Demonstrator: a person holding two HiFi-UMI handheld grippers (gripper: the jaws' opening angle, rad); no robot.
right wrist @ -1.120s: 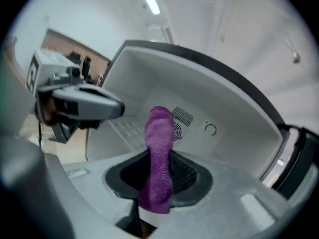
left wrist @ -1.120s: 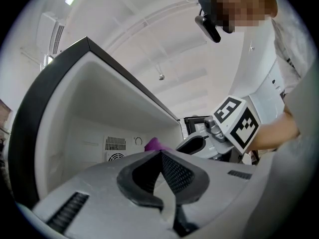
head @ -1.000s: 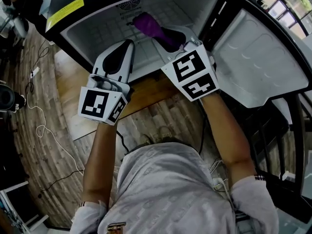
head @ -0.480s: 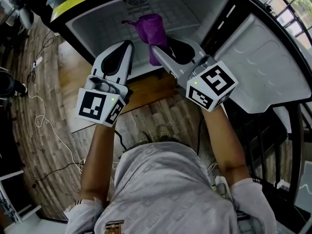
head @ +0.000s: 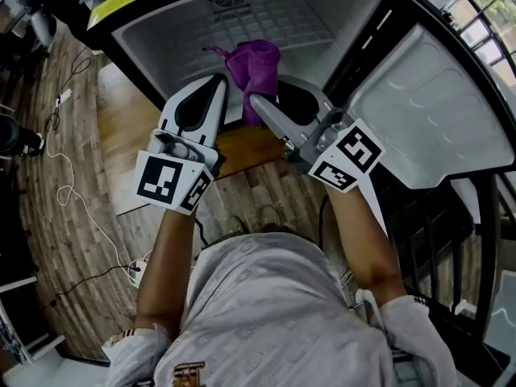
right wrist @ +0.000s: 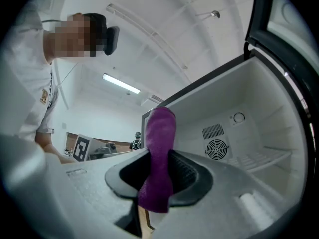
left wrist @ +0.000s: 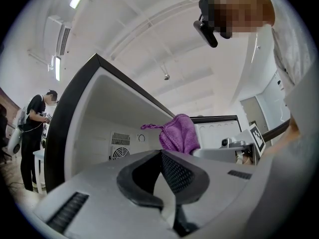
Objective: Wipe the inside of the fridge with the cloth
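The fridge [head: 161,35] stands open, its white inside facing me and its door [head: 427,111] swung out to the right. A purple cloth [head: 256,67] is bunched at the fridge's front opening, and my right gripper [head: 268,97] is shut on it. In the right gripper view the cloth [right wrist: 158,158] sticks up between the jaws of the right gripper [right wrist: 158,180], with the fan vent [right wrist: 217,149] on the back wall beyond. Just left of the cloth is my left gripper [head: 214,83], shut and empty. The left gripper view shows the left gripper [left wrist: 162,158] with its pads together and the cloth [left wrist: 178,133] beyond.
Cables [head: 68,208] trail over the wooden floor at the left. A black railing [head: 484,240] runs down the right side. A person [left wrist: 34,128] stands by a table far to the left. A yellow label [head: 121,2] sits on the fridge's outer edge.
My right gripper has turned and drawn the cloth back from deep inside the fridge to its front opening, closer to the left gripper. The left gripper has hardly moved.
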